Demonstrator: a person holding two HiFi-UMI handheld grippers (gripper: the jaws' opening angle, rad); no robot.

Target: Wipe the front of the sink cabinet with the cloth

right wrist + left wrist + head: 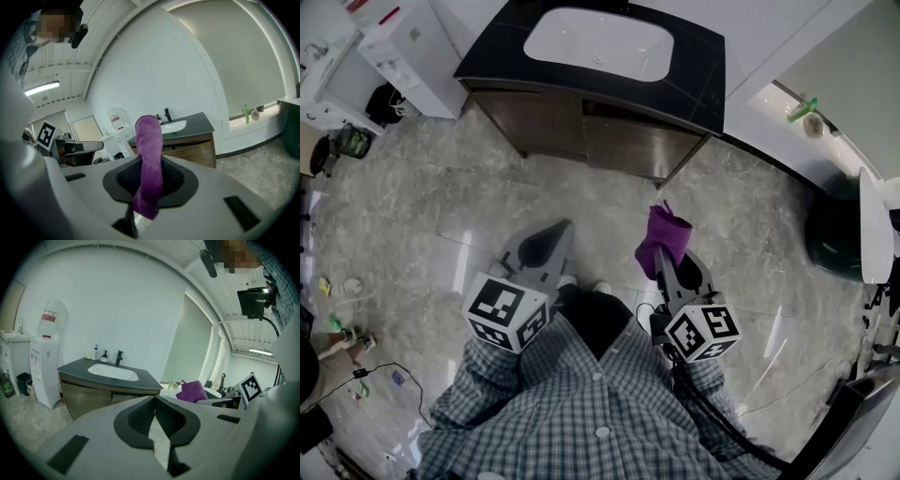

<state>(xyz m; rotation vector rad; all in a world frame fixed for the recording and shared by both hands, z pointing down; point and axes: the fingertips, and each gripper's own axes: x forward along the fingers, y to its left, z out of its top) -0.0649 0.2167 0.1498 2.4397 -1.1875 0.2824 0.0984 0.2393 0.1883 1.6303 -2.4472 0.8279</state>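
Held the left claw [547,236] [154,400] low and pointing forward, jaws closed tip to tip with nothing between them. Carried the right claw [669,265] [150,180] alongside, well apart from the left, clamped on a purple cloth [664,236] [150,154] that stood up past the tips. Had both marker cubes [506,312] nearest the body, forearms in checked sleeves [483,384] drawn in close.
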